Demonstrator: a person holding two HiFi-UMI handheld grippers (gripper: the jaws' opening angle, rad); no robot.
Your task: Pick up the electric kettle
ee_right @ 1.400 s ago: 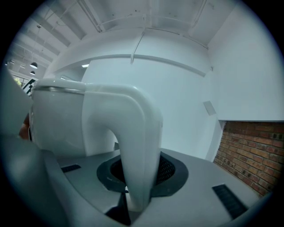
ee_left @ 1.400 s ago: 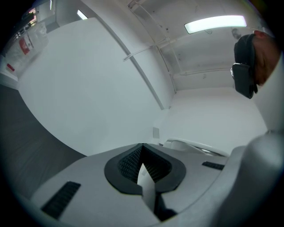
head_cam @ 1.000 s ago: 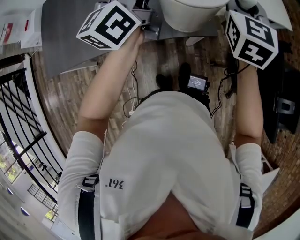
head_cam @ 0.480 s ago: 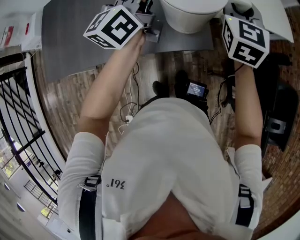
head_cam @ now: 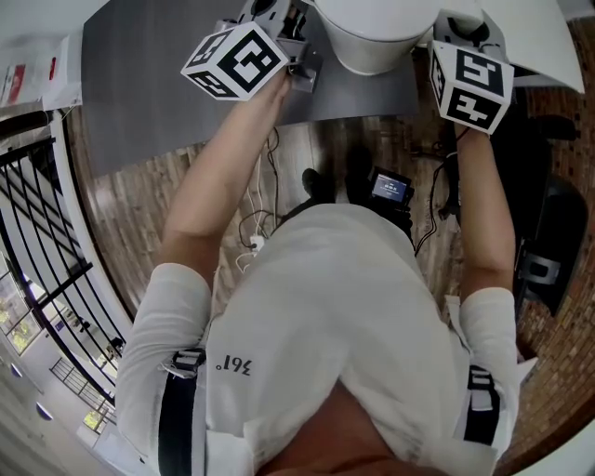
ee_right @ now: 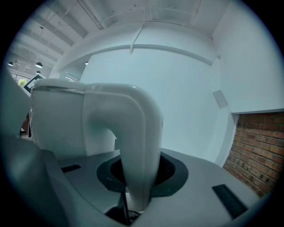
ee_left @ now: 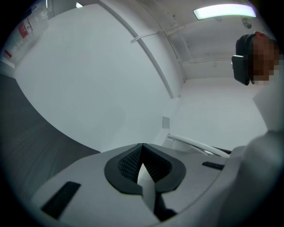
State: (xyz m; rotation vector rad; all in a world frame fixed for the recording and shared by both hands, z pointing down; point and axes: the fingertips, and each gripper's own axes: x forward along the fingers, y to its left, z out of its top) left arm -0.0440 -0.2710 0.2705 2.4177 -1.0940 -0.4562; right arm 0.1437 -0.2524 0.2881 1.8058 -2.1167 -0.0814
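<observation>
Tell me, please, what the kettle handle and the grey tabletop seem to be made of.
The kettle handle is probably moulded plastic, white and smooth with a semi-gloss finish: soft highlights follow its rounded curve. The grey tabletop is likely laminate or painted board, matte: flat, even colour with no grain or glare.

Cool, even indoor light, fairly bright. A ceiling lamp (ee_left: pixel 224 11) glares at 1 o'clock in the left gripper view. All 3 views bend toward dark rounded edges. The near handle (ee_right: pixel 133 146) looks soft.
</observation>
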